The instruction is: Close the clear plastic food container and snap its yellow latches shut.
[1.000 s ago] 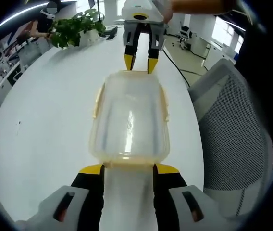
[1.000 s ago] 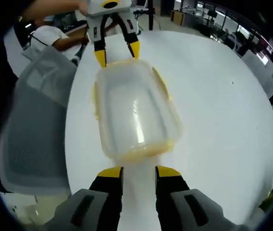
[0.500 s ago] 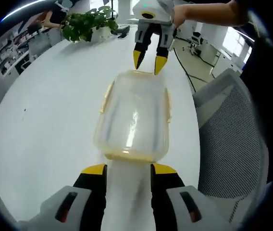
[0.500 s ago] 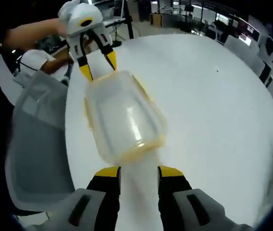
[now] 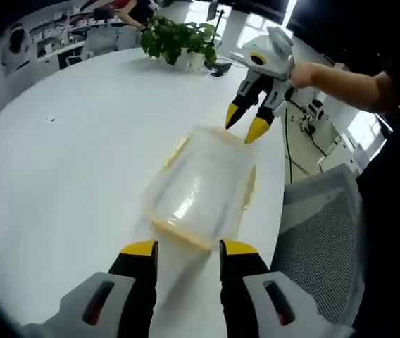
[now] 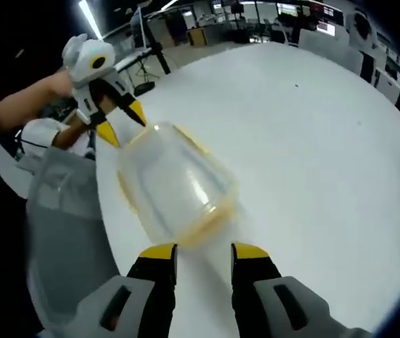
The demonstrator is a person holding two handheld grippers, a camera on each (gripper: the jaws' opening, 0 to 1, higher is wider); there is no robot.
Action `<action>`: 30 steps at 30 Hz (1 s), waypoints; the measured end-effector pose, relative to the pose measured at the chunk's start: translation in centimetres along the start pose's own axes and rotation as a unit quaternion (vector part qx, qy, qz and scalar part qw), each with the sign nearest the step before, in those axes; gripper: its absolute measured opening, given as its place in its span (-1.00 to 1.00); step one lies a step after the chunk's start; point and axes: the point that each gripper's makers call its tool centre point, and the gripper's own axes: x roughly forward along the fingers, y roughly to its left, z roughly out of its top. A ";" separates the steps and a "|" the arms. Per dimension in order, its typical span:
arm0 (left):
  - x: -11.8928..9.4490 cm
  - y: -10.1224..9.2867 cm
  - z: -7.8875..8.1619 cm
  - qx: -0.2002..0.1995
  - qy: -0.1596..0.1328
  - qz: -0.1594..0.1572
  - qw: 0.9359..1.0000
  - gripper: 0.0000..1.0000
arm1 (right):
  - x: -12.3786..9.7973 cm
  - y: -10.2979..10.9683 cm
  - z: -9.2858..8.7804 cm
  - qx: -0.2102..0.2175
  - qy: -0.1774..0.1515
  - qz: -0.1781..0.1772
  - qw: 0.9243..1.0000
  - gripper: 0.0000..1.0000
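The clear plastic container (image 5: pixel 200 186) lies on the white table (image 5: pixel 66 155) with its lid on and yellow latches (image 5: pixel 249 190) along its long sides. I cannot tell whether the latches are snapped. My left gripper (image 5: pixel 189 248) is open just short of the container's near end, with nothing between its jaws. My right gripper (image 5: pixel 246 123) is open at the far end, its yellow tips close to the rim. In the right gripper view the container (image 6: pixel 175 186) lies past my open right gripper (image 6: pixel 204 251), and the left gripper (image 6: pixel 122 123) stands at its far end.
A grey mesh chair (image 5: pixel 320 232) stands at the table's edge beside the container, also in the right gripper view as the chair (image 6: pixel 66 232). A potted plant (image 5: pixel 179 39) sits at the far side of the table. A person's arm (image 5: pixel 348 81) holds the right gripper.
Both views have swung and tilted, so the container now lies diagonally in them. Both grippers have drawn slightly back from its ends and remain open. The container itself appears unmoved.
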 end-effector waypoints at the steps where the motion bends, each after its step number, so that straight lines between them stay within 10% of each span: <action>1: 0.0 -0.1 0.1 -0.012 -0.005 -0.002 1.000 -0.33 | -0.1 0.0 0.1 0.004 -0.001 0.001 1.000 -0.42; 30: 1.0 0.1 -0.1 -0.219 -0.029 0.034 0.975 -0.32 | 0.6 0.5 1.5 0.074 -0.037 0.016 0.996 -0.38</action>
